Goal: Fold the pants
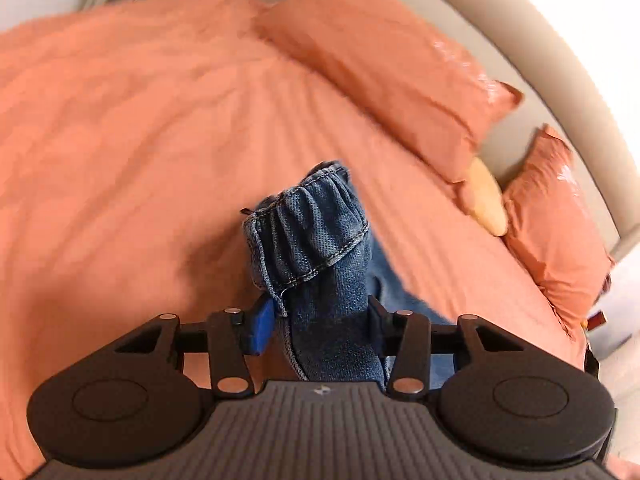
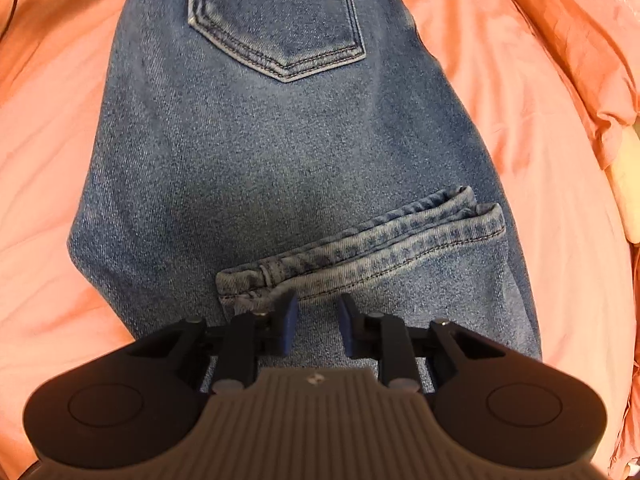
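Note:
The blue denim pants [image 2: 280,168] lie on the orange bedspread [image 2: 44,152], back pocket up, with the leg hems [image 2: 360,252] folded over onto the seat area. My left gripper [image 1: 320,320] is shut on a bunched corner of the pants [image 1: 312,236], near the elastic waistband, and holds it above the bed. My right gripper [image 2: 318,320] hovers just short of the leg hems, its blue pads a little apart with nothing between them.
Two orange pillows [image 1: 384,60] [image 1: 556,216] lie at the head of the bed against a beige headboard [image 1: 560,92]. A pale yellow object [image 1: 488,200] sits between the pillows. Orange bedspread [image 1: 120,120] stretches wide to the left.

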Available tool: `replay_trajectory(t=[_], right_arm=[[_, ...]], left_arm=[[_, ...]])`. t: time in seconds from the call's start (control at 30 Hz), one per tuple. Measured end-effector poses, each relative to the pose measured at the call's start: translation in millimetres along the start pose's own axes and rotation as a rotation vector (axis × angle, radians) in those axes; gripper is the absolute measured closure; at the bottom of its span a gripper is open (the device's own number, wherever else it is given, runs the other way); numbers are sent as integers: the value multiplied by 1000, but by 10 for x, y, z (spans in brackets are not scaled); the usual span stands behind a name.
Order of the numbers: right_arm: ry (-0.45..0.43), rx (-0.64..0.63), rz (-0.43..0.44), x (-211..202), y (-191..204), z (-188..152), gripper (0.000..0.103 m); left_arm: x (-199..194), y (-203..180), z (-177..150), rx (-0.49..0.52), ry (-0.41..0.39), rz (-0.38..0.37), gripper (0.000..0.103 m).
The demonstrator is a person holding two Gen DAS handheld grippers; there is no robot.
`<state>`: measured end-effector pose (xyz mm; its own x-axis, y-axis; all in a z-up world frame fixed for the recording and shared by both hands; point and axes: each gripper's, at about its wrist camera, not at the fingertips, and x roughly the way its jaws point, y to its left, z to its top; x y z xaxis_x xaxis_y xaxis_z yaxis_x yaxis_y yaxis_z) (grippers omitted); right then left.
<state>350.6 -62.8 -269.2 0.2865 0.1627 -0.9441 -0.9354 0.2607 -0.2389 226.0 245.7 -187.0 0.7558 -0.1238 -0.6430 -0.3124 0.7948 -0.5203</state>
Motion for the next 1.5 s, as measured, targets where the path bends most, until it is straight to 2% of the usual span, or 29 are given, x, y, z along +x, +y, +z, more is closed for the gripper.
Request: replay_trajectory(t=[0.1,0.17,0.23,0.37,0.5,0.67,0.8,0.97,1.1,1.2,1.3,1.33,1.4,1.47,1.5], right_arm=[[-19,68,-5,-77,-80,-49,79],[-58,152,0,-198,-172,-161,66],[-104,243,27,-298,-319,-303,60],[-156,362,16,-554,-460,-736,59],[-201,496,-16,-774,-577,-1235,59],[-251,644,-53,-958,-625,-1854,59],[-283,755,-43,-997,-649,-2277,59],[-306,847,-30,-1022,-658,-2732,60],[-308,880,-18,-983,-611,-2991,60],[-306,903,6,-953,-568,-3169,60],[-283,905,26,-914,-527,-3255,60],[-276,905,28,-916,-520,-3265,60],[-273,905,31,-938,-533,-3273,60],[-268,906,27,-989,-535,-3254,60],[-267,906,22,-1025,-536,-3239,60]], left_arm=[[-141,-333,63,87,-26,1,54],[-242,-606,74,160,-49,-3,54],[-314,-920,52,233,-70,-9,55],[-480,-1601,-81,374,-113,-19,59],[-473,-2353,-327,534,-134,-8,62],[-296,-3116,-872,761,-133,0,64],[-2,-3603,-1414,909,-99,1,66],[484,-4016,-2304,1137,25,0,66],[788,-4080,-2963,1285,110,39,66],[892,-4033,-3150,1321,183,39,63],[966,-3958,-3119,1292,287,9,58],[1004,-3933,-3064,1257,331,-13,56],[1052,-3869,-2894,1139,418,-97,41],[1067,-3804,-2709,1016,461,-148,40],[1062,-3780,-2632,990,467,-165,39]])
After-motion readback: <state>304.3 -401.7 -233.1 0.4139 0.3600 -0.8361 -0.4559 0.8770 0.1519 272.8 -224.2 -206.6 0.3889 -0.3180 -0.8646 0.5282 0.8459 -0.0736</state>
